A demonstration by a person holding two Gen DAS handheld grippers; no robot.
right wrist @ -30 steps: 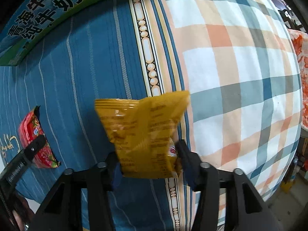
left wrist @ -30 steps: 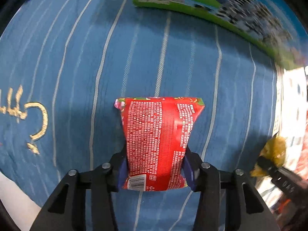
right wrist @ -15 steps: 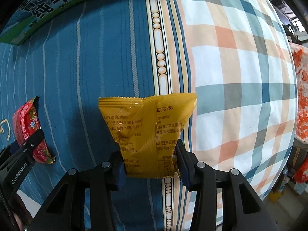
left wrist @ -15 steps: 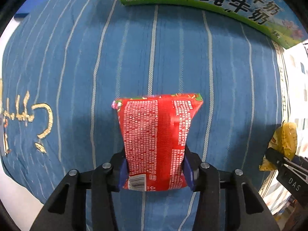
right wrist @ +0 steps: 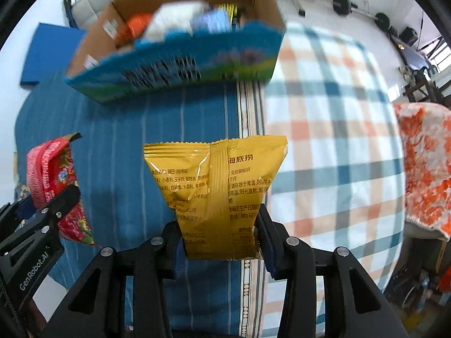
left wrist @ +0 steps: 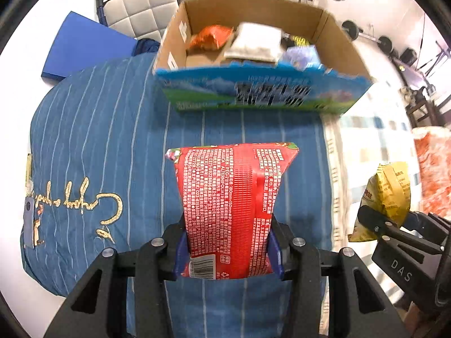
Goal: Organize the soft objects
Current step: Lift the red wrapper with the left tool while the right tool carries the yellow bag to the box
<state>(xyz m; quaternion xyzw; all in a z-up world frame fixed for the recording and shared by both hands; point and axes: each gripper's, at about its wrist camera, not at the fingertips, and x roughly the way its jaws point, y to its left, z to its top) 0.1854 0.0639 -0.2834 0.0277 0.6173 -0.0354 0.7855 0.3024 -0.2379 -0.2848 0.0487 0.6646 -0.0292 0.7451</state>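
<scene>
My left gripper (left wrist: 227,249) is shut on a red snack packet (left wrist: 231,197) and holds it in the air above the blue striped bedding (left wrist: 98,146). My right gripper (right wrist: 221,242) is shut on a yellow snack packet (right wrist: 217,180), also lifted over the bed. Each gripper shows in the other's view: the yellow packet (left wrist: 389,191) at the right edge, the red packet (right wrist: 53,174) at the left. Beyond both stands an open cardboard box (left wrist: 262,95) with blue-green printed sides, holding an orange packet (left wrist: 210,38), a white pack (left wrist: 253,45) and other items.
A plaid sheet (right wrist: 332,146) covers the bed's right part. An orange-and-white floral cloth (right wrist: 425,163) lies at the far right. A blue board (left wrist: 81,48) and a white padded chair (left wrist: 141,8) stand behind the bed; barbell weights (left wrist: 383,42) lie on the floor.
Both grippers have risen with their packets held, so the bedding looks farther away and the box's open top with its contents has come into sight.
</scene>
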